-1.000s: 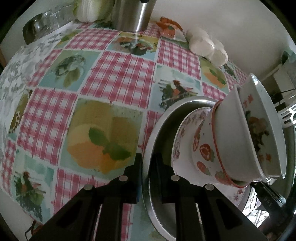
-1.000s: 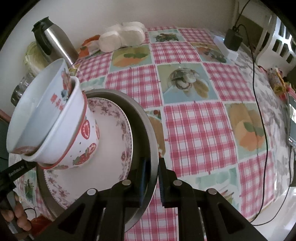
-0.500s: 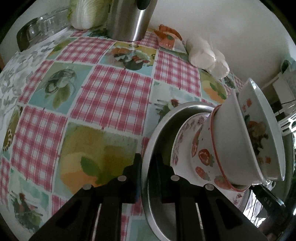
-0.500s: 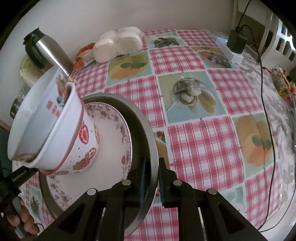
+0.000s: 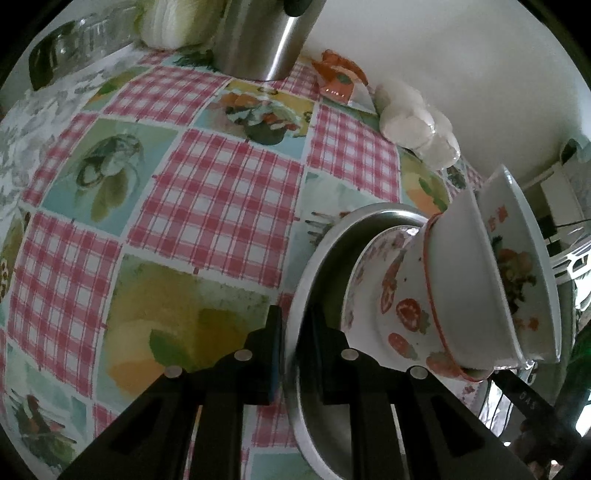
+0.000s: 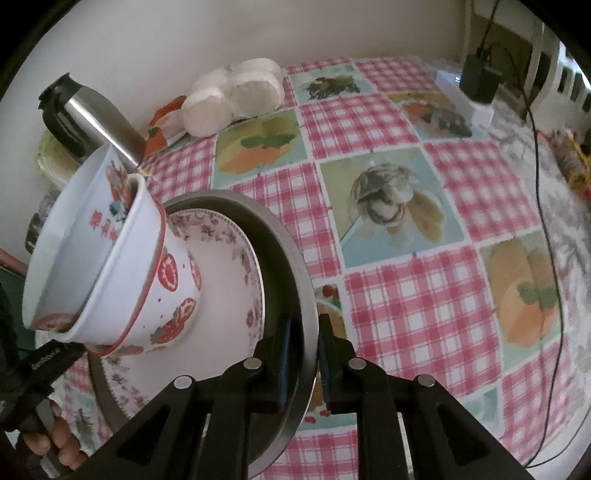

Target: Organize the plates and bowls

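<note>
A steel basin (image 5: 325, 236) (image 6: 291, 266) is held above the checked tablecloth. My left gripper (image 5: 293, 332) is shut on its rim at one side. My right gripper (image 6: 303, 347) is shut on the rim at the opposite side. In the basin lies a floral-rimmed plate (image 5: 364, 266) (image 6: 229, 280). On the plate stands a strawberry-printed bowl (image 5: 406, 314) (image 6: 173, 295) with a white printed bowl (image 5: 517, 258) (image 6: 81, 229) nested in it. The stack leans in both views.
A steel thermos (image 5: 258, 40) (image 6: 92, 114), a cabbage (image 5: 170, 22), glassware (image 5: 70, 48), a snack packet (image 5: 340, 81) and wrapped white buns (image 5: 417, 125) (image 6: 236, 92) stand along the wall. A charger and cable (image 6: 480, 77) lie at the far right.
The basin with its stack has moved toward the back of the table; the thermos and buns now look nearer. Both grippers keep their hold on the rim.
</note>
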The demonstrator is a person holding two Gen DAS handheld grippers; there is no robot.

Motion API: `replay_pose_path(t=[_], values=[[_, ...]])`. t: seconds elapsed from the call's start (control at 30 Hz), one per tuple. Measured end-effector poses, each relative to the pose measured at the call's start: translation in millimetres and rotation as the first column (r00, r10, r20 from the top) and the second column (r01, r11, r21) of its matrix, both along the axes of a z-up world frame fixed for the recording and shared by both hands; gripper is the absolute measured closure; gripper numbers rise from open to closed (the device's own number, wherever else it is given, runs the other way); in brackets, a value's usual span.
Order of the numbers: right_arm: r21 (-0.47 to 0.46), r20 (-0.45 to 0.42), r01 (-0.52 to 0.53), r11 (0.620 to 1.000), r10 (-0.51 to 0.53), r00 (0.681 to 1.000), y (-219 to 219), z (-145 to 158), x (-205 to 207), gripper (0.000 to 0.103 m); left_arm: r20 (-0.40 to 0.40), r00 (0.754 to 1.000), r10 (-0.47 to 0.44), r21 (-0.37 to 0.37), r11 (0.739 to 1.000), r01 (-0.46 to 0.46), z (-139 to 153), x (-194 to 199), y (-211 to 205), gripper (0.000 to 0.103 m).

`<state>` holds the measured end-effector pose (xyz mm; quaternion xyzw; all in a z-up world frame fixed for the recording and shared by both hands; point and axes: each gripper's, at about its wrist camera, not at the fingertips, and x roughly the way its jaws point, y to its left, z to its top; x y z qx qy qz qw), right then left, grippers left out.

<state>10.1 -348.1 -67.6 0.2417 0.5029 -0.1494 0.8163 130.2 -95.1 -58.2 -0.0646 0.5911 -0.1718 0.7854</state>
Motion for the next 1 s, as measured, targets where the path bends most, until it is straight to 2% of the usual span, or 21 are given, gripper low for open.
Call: replay_pose_path(t=[0.2,0.33,0.37,0.43,0.47,0.5,0.57,0.63,0.77,0.9,1.0], values=[[-0.047,0.017,-0.011,0.999,0.011,1.0,8,11,-14,0.087,0.004,1.0,0.011,0.033,0.999,-0.011,6,-10,6,0.081],[-0.068,0.048,-0.011,0.998,0.014,0.999,17,24,-27,0.087,0.024,0.999,0.031,0.052,0.998,-0.032,15,-22,14,0.05],[-0.073,0.052,-0.01,0.997,0.014,0.999,20,26,-30,0.083,0.029,0.999,0.044,0.055,0.997,-0.046,18,-26,17,0.043],[-0.085,0.061,-0.023,0.996,0.029,0.998,28,31,-35,0.063,0.042,0.997,0.059,0.066,0.996,-0.061,23,-31,21,0.035],[-0.094,0.064,-0.031,0.995,0.037,0.997,32,32,-38,0.044,0.05,0.997,0.06,0.071,0.995,-0.064,25,-34,23,0.032],[-0.104,0.067,-0.04,0.994,0.047,0.997,37,33,-40,0.034,0.056,0.997,0.06,0.075,0.995,-0.064,27,-38,25,0.03],[-0.131,0.069,-0.055,0.99,0.064,0.996,46,35,-44,0.034,0.065,0.996,0.054,0.085,0.995,-0.06,30,-45,27,0.023],[-0.154,0.066,-0.068,0.986,0.079,0.995,55,35,-48,0.033,0.077,0.996,0.044,0.102,0.993,-0.052,33,-52,28,0.02],[-0.192,0.056,-0.095,0.977,0.107,0.993,69,35,-53,0.024,0.104,0.994,0.023,0.139,0.99,-0.037,38,-64,29,0.012],[-0.222,0.052,-0.108,0.969,0.122,0.991,79,35,-58,0.014,0.138,0.99,0.003,0.175,0.984,-0.027,42,-74,30,0.009],[-0.227,0.052,-0.107,0.968,0.122,0.991,81,35,-61,0.01,0.145,0.989,-0.016,0.203,0.979,-0.014,43,-79,30,0.001]])
